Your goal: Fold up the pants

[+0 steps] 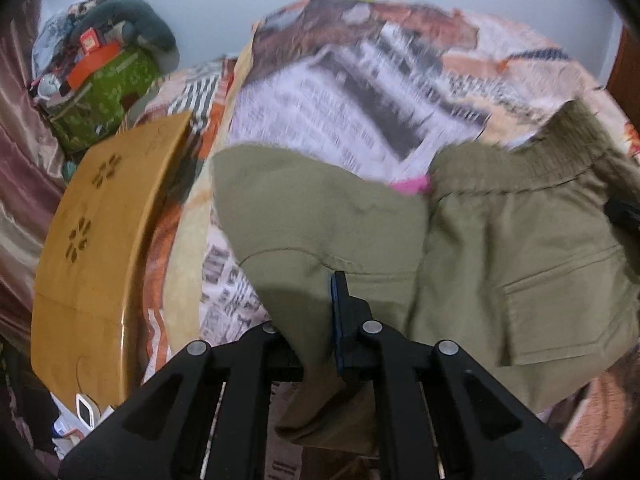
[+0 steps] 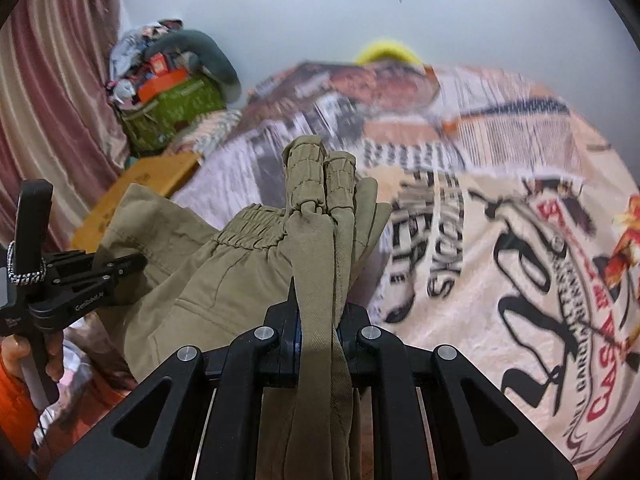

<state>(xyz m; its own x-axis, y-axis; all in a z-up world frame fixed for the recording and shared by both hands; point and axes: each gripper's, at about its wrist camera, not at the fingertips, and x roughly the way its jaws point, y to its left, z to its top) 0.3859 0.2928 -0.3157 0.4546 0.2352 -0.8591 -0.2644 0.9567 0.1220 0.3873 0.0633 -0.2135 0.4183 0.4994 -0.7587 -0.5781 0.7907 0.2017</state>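
The olive pants (image 1: 500, 240) hang bunched above the bed, held up off the printed bedspread (image 2: 500, 208) by both tools. Their gathered elastic waistband (image 2: 252, 228) sags between the two grips, and a back pocket (image 1: 560, 312) faces the left camera. The right gripper (image 2: 318, 320) is pressed together on a thick wad of folded waistband cloth that stands up past its tips. The left gripper (image 1: 308, 320) pinches another fold of the same fabric, which drapes down over it; from the right camera it shows at the far left, a hand (image 2: 36, 360) around its handle. Beside the bed sits a yellow wooden board (image 1: 100, 240), then a green bag (image 2: 172, 112) heaped with clutter against a pink curtain (image 2: 52, 100).
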